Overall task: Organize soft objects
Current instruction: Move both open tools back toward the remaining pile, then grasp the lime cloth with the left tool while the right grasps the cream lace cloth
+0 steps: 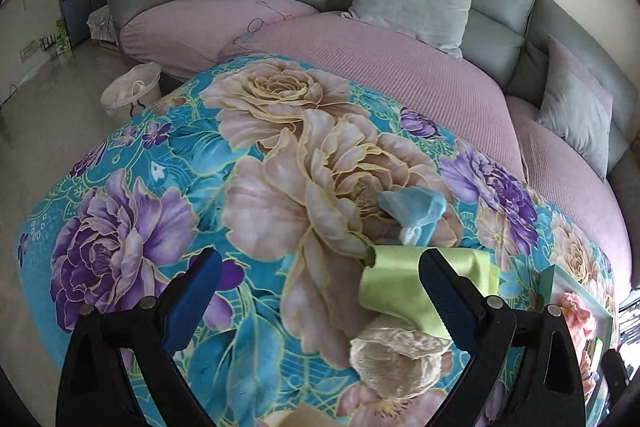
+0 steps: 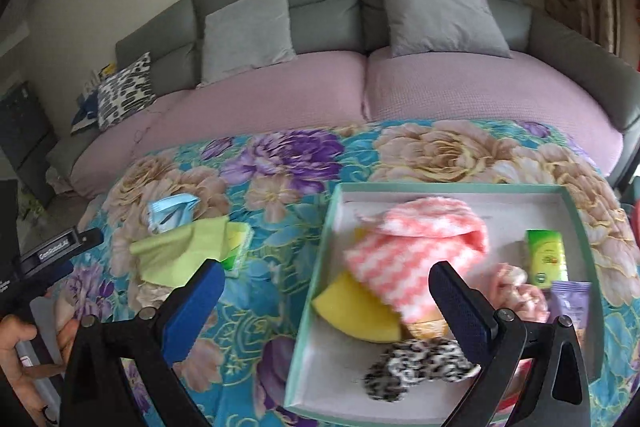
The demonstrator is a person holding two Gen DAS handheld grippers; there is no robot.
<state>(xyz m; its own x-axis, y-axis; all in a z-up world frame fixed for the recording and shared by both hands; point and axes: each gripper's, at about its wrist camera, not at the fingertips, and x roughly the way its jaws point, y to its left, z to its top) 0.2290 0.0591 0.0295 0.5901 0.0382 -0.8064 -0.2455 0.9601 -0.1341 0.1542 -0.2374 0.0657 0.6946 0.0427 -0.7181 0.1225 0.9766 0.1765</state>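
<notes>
Both tongs, left tongs (image 1: 320,301) and right tongs (image 2: 326,311), stand wide apart and empty. The green cloth (image 1: 400,291) lies at lower centre on the floral counter (image 1: 132,163): light, limp, thin; pinch a raised fold.

green cloth (image 1: 400,295) partly behind tool finger, tray (image 1: 560,279) cropped

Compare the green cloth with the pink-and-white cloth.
The green cloth is one plain lime colour; the pink-and-white cloth has a zigzag pattern and a fluffy pile. The green cloth lies on the floral blanket, outside the box; the pink-and-white cloth sits inside it, on a yellow sponge. Both are soft, crumpled and held by neither gripper.
</notes>
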